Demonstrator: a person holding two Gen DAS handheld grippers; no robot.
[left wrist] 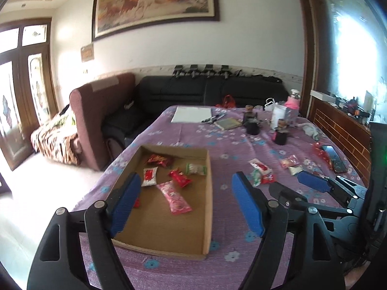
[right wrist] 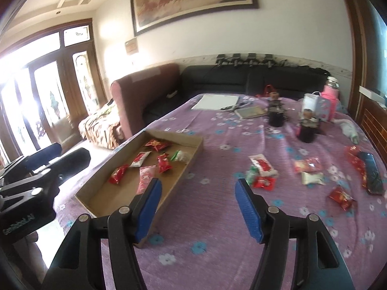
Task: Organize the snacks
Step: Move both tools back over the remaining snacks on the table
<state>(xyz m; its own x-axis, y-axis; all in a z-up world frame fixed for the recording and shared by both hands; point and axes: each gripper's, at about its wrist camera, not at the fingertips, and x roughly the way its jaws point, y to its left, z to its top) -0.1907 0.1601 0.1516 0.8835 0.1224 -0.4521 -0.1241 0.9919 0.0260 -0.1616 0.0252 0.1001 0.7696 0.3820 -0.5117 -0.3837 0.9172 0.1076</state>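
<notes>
Left claw (left wrist: 186, 193) above snack-filled cardboard tray (left wrist: 208, 207)

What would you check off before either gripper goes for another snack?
1. Left gripper empty, jaws apart: ok.
2. Right gripper empty, jaws apart: ok.
3. Cardboard box open with bare floor left for more: ok.
4. All snacks boxed: not ok; the red and white packet and others lie loose on the purple tablecloth.
5. Phone clear of the loose packets: not ok, red wrappers lie right beside it.
</notes>
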